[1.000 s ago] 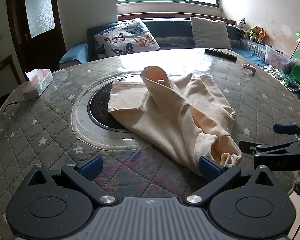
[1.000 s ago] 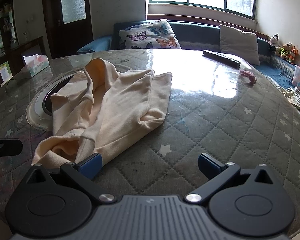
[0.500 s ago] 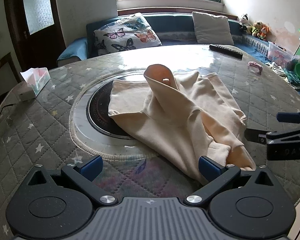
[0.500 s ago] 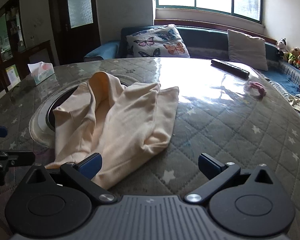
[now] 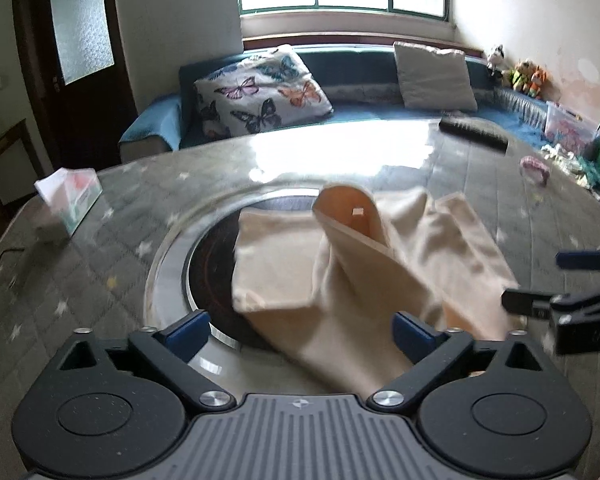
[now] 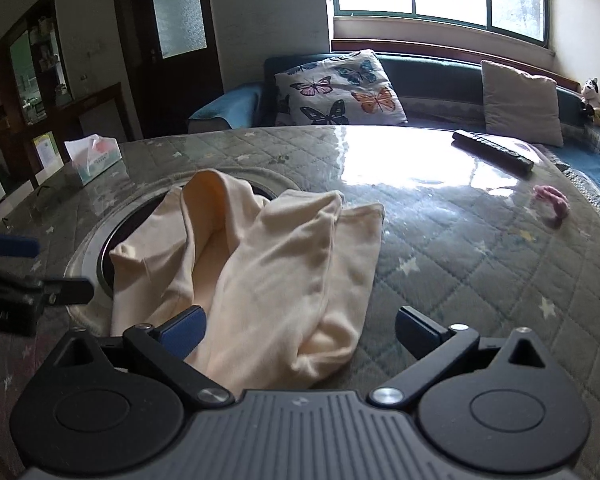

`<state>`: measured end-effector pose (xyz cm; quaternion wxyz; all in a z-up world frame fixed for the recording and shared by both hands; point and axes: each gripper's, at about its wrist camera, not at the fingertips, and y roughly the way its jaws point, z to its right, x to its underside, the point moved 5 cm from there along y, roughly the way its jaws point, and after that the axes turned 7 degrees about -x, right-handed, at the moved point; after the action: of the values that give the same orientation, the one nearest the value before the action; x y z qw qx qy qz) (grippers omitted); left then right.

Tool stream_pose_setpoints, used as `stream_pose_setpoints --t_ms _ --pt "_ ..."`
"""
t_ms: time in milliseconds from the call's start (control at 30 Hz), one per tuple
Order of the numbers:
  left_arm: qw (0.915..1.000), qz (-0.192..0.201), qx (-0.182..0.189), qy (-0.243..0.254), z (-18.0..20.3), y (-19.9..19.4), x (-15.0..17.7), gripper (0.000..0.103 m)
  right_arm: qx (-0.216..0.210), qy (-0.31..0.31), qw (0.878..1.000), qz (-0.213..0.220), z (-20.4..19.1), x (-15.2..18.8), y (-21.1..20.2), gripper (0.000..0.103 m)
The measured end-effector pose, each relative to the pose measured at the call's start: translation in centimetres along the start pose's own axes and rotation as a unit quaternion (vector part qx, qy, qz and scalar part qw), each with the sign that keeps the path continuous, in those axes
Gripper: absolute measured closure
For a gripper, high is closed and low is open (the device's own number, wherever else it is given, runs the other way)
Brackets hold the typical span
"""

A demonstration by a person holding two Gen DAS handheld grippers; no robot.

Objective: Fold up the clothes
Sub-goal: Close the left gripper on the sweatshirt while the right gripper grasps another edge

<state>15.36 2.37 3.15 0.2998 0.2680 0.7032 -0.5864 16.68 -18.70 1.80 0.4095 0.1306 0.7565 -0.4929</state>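
Note:
A cream garment lies crumpled on the round quilted table, partly over the dark round inset; one fold stands up like a hood. It also shows in the right wrist view. My left gripper is open, its jaws wide apart over the garment's near edge. My right gripper is open over the garment's near right end. Each gripper shows at the side of the other's view, the right gripper and the left gripper.
A tissue box stands at the table's left. A black remote and a pink item lie at the far right. A sofa with a butterfly cushion is behind the table.
Both grippers have moved forward over the table toward the garment, which now fills more of each view. The garment itself lies the same. Both stay open.

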Motion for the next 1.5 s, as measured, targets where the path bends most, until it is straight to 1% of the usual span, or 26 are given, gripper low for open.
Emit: stream_pose_setpoints --t_ms 33,67,167,200,233,367,433,467,533,600,633,667,700,733,767,867,900,933,1000,1133,1233,1333,1500 --pt "1.0 0.002 0.003 -0.001 0.0 0.4 -0.5 0.012 -0.001 0.0 1.0 0.0 0.1 -0.3 0.3 0.005" --pt "1.0 0.003 0.004 -0.002 0.1 0.9 -1.0 0.017 -0.002 0.0 1.0 -0.001 0.2 -0.6 0.6 0.006" --pt "1.0 0.002 0.008 0.0 0.4 2.4 -2.4 0.025 -0.005 -0.005 1.0 -0.004 0.5 -1.3 1.4 0.013" --pt "1.0 0.002 0.008 0.0 0.5 3.0 -2.9 0.026 -0.006 -0.007 1.0 -0.006 0.6 -1.6 1.8 0.014" --pt "1.0 0.002 0.009 0.0 0.5 3.6 -3.4 0.027 -0.007 -0.008 1.0 -0.009 0.8 -1.9 2.2 0.018" --pt "0.9998 -0.002 0.02 -0.001 0.8 5.9 -5.2 0.027 -0.012 -0.011 1.0 -0.016 1.3 -3.1 4.0 0.025" --pt "0.9998 -0.008 0.019 -0.004 0.8 7.3 -5.9 0.025 -0.014 -0.011 1.0 -0.017 1.6 -3.8 4.8 0.029" --pt "0.9997 -0.012 0.02 -0.004 0.9 8.0 -6.1 0.025 -0.016 -0.01 1.0 -0.018 1.8 -4.1 5.4 0.03" --pt "0.9993 -0.025 0.026 -0.008 0.9 9.5 -6.4 0.027 -0.019 -0.004 1.0 -0.023 2.3 -4.7 6.5 0.037" --pt "0.9985 -0.037 0.039 -0.007 1.1 10.7 -6.5 0.028 -0.021 0.0 0.999 -0.029 2.7 -5.2 7.6 0.039" --pt "0.9981 -0.042 0.045 -0.005 1.2 11.1 -6.5 0.033 -0.02 0.001 0.999 -0.032 2.9 -5.4 8.2 0.04" --pt "0.9975 -0.046 0.053 -0.002 1.4 11.6 -6.4 0.042 -0.019 0.001 0.999 -0.035 3.0 -5.5 8.6 0.041" --pt "0.9969 -0.051 0.059 -0.001 1.6 12.0 -6.3 0.048 -0.018 0.002 0.999 -0.04 3.2 -5.6 9.3 0.044" --pt "0.9964 -0.057 0.063 0.0 1.7 12.4 -6.2 0.064 -0.02 0.006 0.999 -0.045 3.4 -5.6 10.0 0.048" --pt "0.9958 -0.06 0.069 0.0 1.9 12.6 -6.1 0.079 -0.022 0.01 0.998 -0.05 3.6 -5.6 10.6 0.05" --pt "0.9947 -0.06 0.084 -0.002 2.1 12.7 -5.7 0.097 -0.026 0.015 0.998 -0.05 3.7 -5.5 11.4 0.059" --pt "0.9949 -0.056 0.084 -0.002 2.0 12.5 -5.6 0.099 -0.025 0.013 0.999 -0.047 3.7 -5.5 11.5 0.069" --pt "0.9952 -0.052 0.082 -0.004 1.9 12.2 -5.5 0.099 -0.027 0.016 0.998 -0.046 3.7 -5.5 11.5 0.085" --pt "0.996 -0.044 0.076 -0.013 1.1 11.4 -5.4 0.1 -0.03 0.023 0.998 -0.045 3.8 -5.5 11.4 0.096" --pt "0.9974 -0.027 0.055 -0.039 -1.3 9.3 -5.2 0.1 -0.028 0.025 0.999 -0.027 3.9 -5.4 9.8 0.098" --pt "0.9971 -0.014 0.035 -0.066 -3.9 7.1 -4.5 0.1 -0.023 0.026 0.999 -0.006 4.1 -5.6 7.8 0.098" --pt "0.9961 -0.004 0.009 -0.088 -6.9 4.9 -3.3 0.1 -0.014 0.035 0.999 0.017 4.9 -5.5 5.3 0.099" --pt "0.9907 -0.004 -0.027 -0.133 -11.5 1.6 0.1 0.1 0.007 0.052 0.997 0.049 6.9 -4.8 1.1 0.099"
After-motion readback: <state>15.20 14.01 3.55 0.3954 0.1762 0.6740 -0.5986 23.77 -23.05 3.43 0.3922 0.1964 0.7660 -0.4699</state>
